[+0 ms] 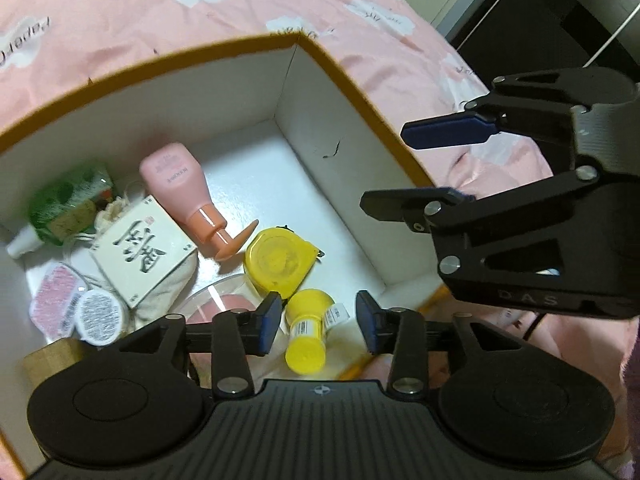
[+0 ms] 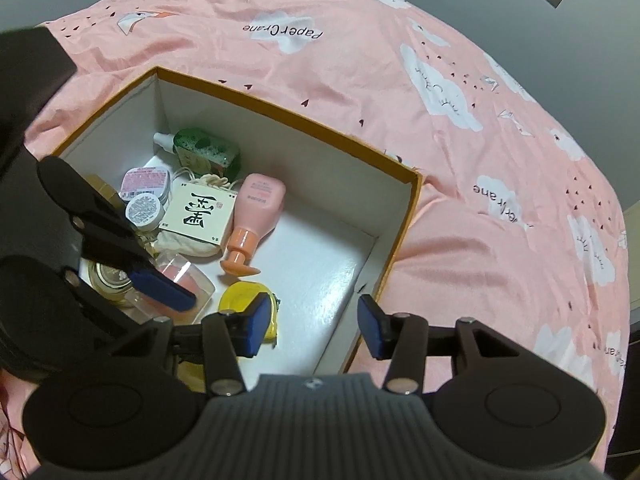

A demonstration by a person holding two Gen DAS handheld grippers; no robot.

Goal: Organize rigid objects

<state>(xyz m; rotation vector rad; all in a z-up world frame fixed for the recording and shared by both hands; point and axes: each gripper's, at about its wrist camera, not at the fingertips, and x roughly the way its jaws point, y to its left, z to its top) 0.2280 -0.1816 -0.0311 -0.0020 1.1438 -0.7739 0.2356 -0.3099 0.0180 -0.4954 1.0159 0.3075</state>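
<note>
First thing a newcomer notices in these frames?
The orange-rimmed box on the pink bedspread, cluttered on one side. Brightest inside: the yellow tape measure, a yellow bottle beside it, and a pink pump bottle lying flat. Both the left gripper and right gripper hover open above.

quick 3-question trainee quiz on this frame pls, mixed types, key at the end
1. True or false: the left gripper is shut on the yellow bottle.
2. Which item lies beside the yellow tape measure in the box? A) pink pump bottle B) a red mug C) a blue stapler
3. Fill in: the box sits on a ____ bedspread printed with white clouds.

Key:
1. False. Its fingers stand apart on either side of the bottle, with gaps showing.
2. A. The pump nozzle points toward the tape measure.
3. Pink.

The right gripper is open too, over the box's bare end.
</note>
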